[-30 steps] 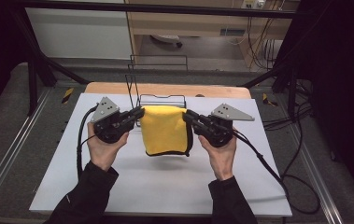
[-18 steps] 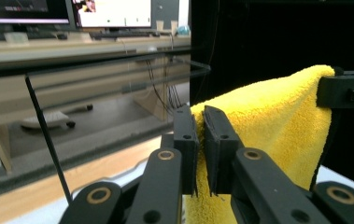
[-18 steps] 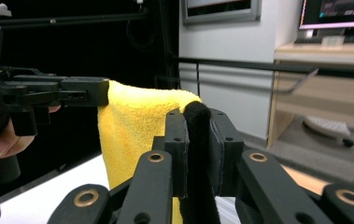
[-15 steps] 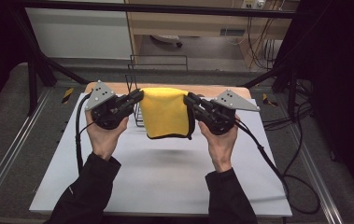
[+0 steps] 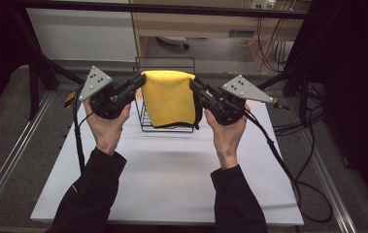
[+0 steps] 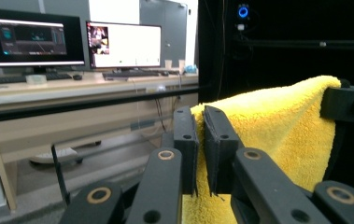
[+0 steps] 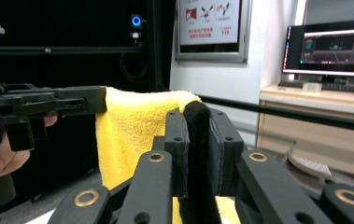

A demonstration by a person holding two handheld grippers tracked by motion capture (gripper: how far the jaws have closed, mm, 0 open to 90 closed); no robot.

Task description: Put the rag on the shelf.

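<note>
A yellow cloth (image 5: 169, 99) hangs in the air between my two grippers, above the white table (image 5: 172, 179). My left gripper (image 5: 140, 82) is shut on its upper left corner and my right gripper (image 5: 194, 85) on its upper right corner. The cloth droops down in front of a black wire rack (image 5: 164, 59). In the left gripper view the jaws (image 6: 199, 112) pinch the cloth's edge (image 6: 277, 121). In the right gripper view the jaws (image 7: 197, 112) clamp a dark hem of the cloth (image 7: 132, 126), with the other gripper (image 7: 76, 105) at the far corner.
The wire rack stands at the table's far middle, right behind the cloth. Cables (image 5: 278, 155) trail from both grippers over the table's sides. Metal rails (image 5: 7, 165) run along the floor at left and right. A desk with monitors (image 6: 123, 44) lies beyond.
Both hands have risen together with the cloth, which has left the table and now hangs higher, in front of the rack's top. Both grips are unchanged.
</note>
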